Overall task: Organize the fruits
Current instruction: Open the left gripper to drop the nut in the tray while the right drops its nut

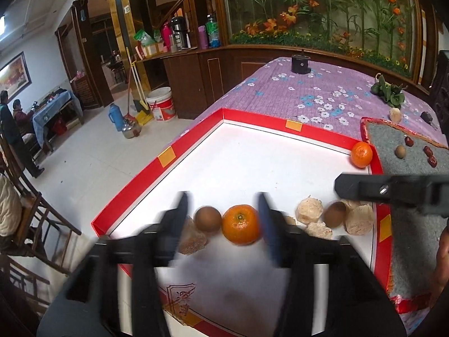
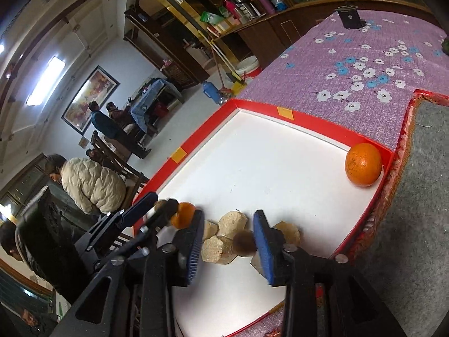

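On the purple floral cloth (image 1: pixel 322 90), my red-rimmed white tray (image 1: pixel 224 118) holds the fruit. An orange (image 1: pixel 240 223) and a brown fruit (image 1: pixel 207 219) lie between my left claw's (image 1: pixel 223 219) parted jaws, untouched. A second orange (image 2: pixel 363 164) rests in the far right corner. My right claw (image 2: pixel 228 238) stands open around a small brown fruit (image 2: pixel 244 243) among pale chunks (image 2: pixel 233 223).

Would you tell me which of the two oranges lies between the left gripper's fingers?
The near orange, beside the brown fruit. It sits between the open left gripper fingers; the other orange rests in the tray's far corner.
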`<state>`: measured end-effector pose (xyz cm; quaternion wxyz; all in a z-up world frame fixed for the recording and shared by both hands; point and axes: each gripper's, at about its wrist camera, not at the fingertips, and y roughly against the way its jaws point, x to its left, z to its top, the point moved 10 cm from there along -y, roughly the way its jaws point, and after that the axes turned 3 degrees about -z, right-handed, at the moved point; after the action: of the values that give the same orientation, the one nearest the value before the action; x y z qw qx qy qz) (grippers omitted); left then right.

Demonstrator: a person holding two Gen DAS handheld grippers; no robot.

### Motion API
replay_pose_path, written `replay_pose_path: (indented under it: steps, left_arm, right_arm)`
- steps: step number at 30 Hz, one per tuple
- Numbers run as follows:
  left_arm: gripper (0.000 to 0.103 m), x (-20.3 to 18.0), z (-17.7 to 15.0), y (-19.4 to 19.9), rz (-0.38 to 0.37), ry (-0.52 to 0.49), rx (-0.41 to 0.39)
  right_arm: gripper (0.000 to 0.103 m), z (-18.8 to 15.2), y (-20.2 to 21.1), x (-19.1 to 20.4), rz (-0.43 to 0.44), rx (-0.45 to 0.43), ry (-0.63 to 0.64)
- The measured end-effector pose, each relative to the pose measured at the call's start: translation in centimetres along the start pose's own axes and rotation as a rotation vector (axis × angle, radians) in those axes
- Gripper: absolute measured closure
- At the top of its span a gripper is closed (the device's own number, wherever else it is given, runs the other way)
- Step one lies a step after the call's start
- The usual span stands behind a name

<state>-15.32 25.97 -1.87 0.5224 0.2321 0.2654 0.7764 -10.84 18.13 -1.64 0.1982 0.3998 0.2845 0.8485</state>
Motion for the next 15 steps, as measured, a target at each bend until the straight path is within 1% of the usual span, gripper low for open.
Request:
replay_pose_path:
  steps: [1,3,6,11,15]
  left_arm:
    - [0.035,0.0,0.1,0.2,0.008,0.001,-0.011]
    - [0.035,-0.1,0.2,0.5,0.008,-0.008,-0.016]
    - [0.035,-0.6,0.4,0.8,0.001,-0.014,-0.015]
    - [0.035,-3.0,0.5,0.9,-0.036,-0.058,-0.004]
    - [0.035,-6.7,1.0,1.3,-0.088,-0.121,-0.010]
  right_arm:
    - [0.063,0.2,0.4,-0.2,0.012,-0.013,-0.008]
    - [0.063,0.5,1.2,-0.6,0.022,-0.033,-0.020]
    - [0.063,1.0,2.7,-2.3,-0.004,-0.076,-0.042]
    - [0.063,1.1,6.7,-7.5,-0.055,-0.147,-0.127]
    - [0.063,0.0,11.5,-12.5,-0.125,-0.213,-0.186]
